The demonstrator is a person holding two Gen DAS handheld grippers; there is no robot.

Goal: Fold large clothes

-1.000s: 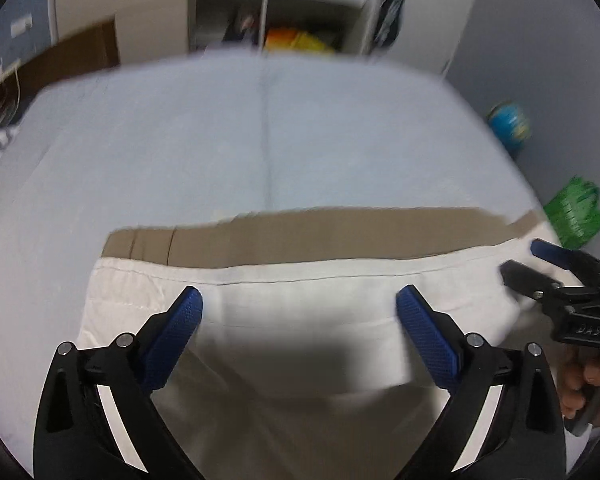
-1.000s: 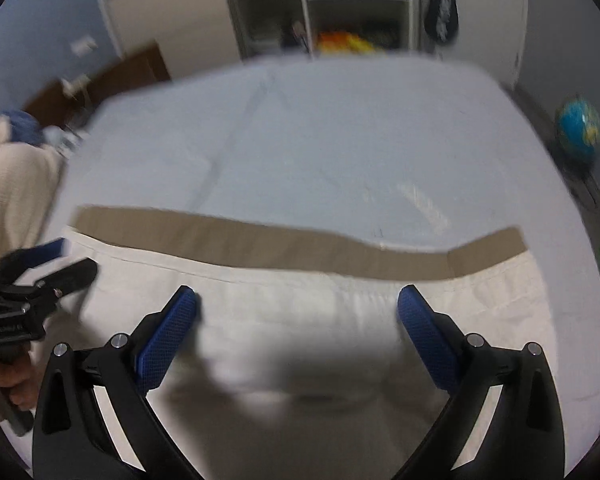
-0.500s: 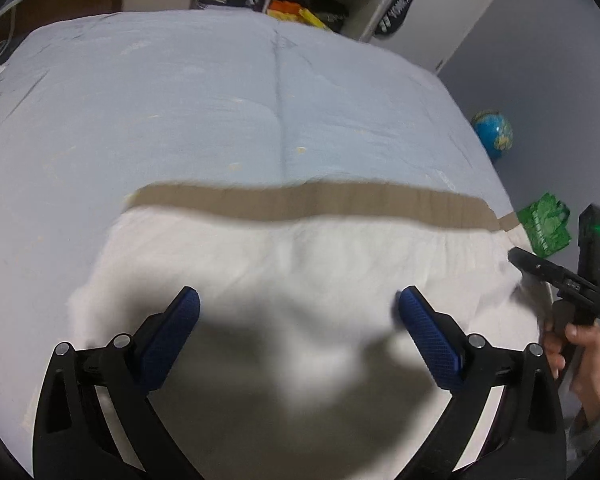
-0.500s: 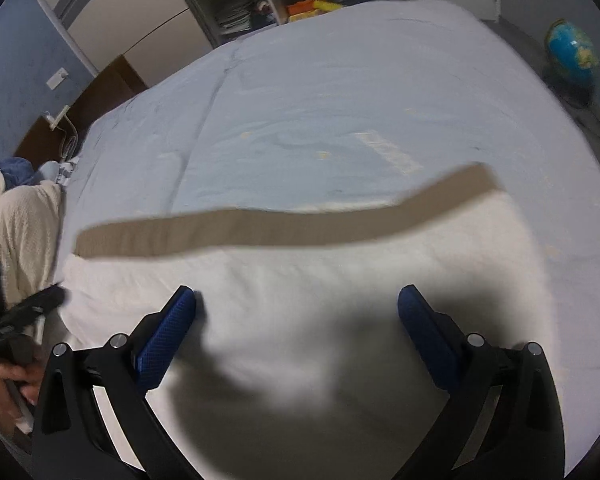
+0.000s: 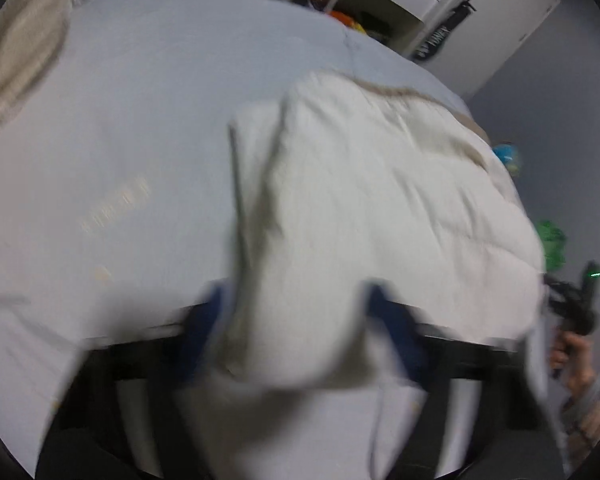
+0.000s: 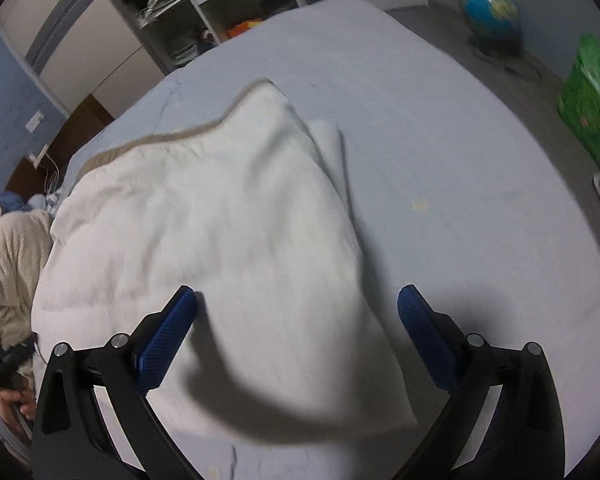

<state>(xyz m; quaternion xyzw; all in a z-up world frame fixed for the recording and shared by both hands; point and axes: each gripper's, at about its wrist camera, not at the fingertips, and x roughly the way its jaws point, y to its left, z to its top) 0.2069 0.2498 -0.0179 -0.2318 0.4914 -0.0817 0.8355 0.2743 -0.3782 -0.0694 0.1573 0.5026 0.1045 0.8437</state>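
Note:
A large cream garment (image 5: 380, 200) with a tan band along its far edge lies bunched on the light blue bed (image 5: 120, 120). My left gripper (image 5: 296, 312) is low over the garment's near left corner. Its jaws are closing with a lump of cloth between the blurred blue pads (image 5: 206, 320), and no firm pinch shows. In the right wrist view the same garment (image 6: 220, 220) spreads to the left. My right gripper (image 6: 300, 308) hovers over its near right edge with jaws wide and just starting to close, the cloth under them.
A cream knitted blanket (image 6: 8, 260) lies at the bed's left side. Beyond the bed stand white shelves (image 6: 220, 0). A globe (image 6: 492, 4) and a green bag (image 6: 592, 92) sit on the floor to the right. A hand (image 5: 576, 356) holds the other gripper.
Both views have swung sideways and rolled. The garment, earlier flat with its tan band straight across, now lies bunched and slanted. The left jaws have narrowed around cloth; the right ones have closed slightly.

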